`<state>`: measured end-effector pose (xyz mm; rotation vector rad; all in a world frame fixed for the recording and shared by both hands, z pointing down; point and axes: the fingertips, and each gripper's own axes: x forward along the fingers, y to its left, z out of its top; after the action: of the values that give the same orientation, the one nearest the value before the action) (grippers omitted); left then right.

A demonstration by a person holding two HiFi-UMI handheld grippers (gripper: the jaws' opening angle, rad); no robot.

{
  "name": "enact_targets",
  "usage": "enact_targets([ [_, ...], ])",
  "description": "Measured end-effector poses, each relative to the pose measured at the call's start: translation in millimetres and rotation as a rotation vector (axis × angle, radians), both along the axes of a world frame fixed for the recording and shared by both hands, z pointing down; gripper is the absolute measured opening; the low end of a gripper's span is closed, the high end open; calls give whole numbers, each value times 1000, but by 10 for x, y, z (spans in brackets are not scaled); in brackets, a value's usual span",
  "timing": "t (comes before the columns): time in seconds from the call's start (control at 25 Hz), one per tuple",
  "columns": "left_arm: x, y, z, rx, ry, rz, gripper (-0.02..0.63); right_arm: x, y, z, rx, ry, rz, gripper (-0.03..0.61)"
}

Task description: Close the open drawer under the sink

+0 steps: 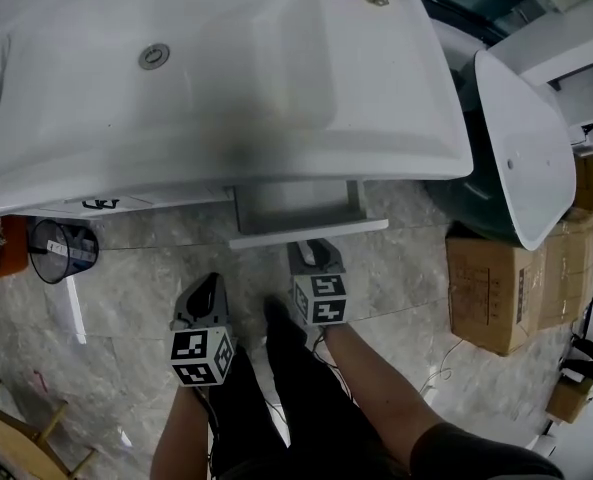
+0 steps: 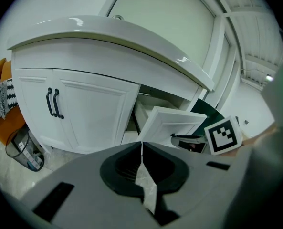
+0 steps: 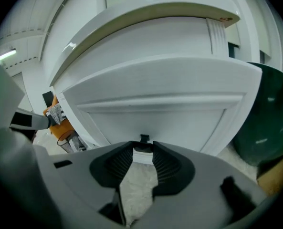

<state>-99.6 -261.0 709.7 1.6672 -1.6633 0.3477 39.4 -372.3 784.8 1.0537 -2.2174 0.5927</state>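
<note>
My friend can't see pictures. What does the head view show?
Seen from above, a white drawer sticks out open under a white sink. The right claw is just in front of it, the left claw further back, and boxes stand at the right.

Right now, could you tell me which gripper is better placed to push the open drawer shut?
Right: the right gripper sits directly before the drawer front, jaws apart facing its dark handle; the left gripper hangs farther back and aside, jaws together.
</note>
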Motion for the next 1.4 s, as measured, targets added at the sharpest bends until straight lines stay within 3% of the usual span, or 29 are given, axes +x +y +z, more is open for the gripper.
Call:
enact_targets([
  [0.28, -5, -84, 8, -4, -5, -36, 19, -65, -61, 17, 20, 25, -93, 133],
  [0.76, -77, -247, -1, 0, -5, -78, 19, -363, -722, -32, 43, 25, -104, 133],
  [1.4, -118, -349, -18, -11, 10, -69, 20, -533, -1057, -35, 57, 16, -99, 135],
])
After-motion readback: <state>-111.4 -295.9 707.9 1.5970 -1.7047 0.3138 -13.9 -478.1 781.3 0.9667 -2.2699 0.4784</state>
